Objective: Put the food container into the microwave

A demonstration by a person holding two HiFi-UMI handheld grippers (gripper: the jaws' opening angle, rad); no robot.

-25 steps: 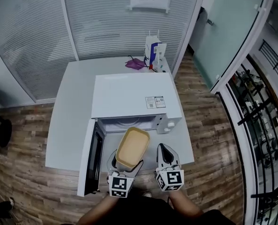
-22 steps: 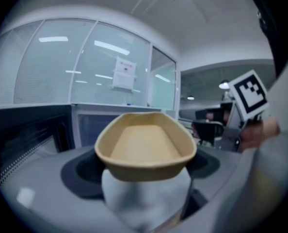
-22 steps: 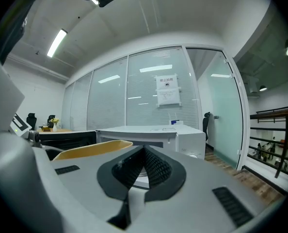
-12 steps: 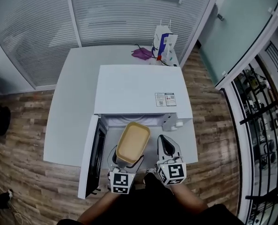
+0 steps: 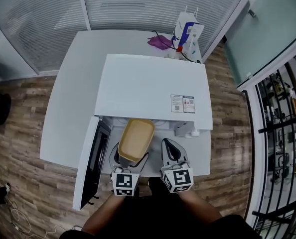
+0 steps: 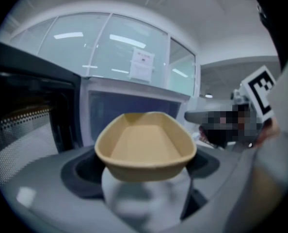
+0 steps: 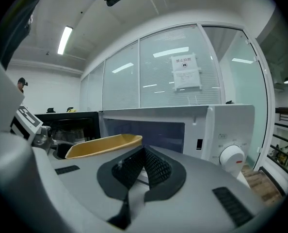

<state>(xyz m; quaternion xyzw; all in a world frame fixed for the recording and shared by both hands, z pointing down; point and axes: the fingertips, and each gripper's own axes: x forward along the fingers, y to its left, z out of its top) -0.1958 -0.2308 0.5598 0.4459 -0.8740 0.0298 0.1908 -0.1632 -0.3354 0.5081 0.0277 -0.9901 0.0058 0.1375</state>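
Tan in colour, the food container (image 5: 135,140) is in the jaws of the left gripper (image 5: 130,162), which are closed on its near end. The container is level and empty, and its far end is at the mouth of the white microwave (image 5: 153,91). The microwave door (image 5: 90,158) stands open to the left. In the left gripper view the container (image 6: 145,144) is in front of the dark cavity. The right gripper (image 5: 169,148) is just beside it on the right, holding nothing, with its jaws pressed together. The microwave is on a white counter (image 5: 73,98), and a paper bag (image 5: 188,34) stands at the counter's far end.
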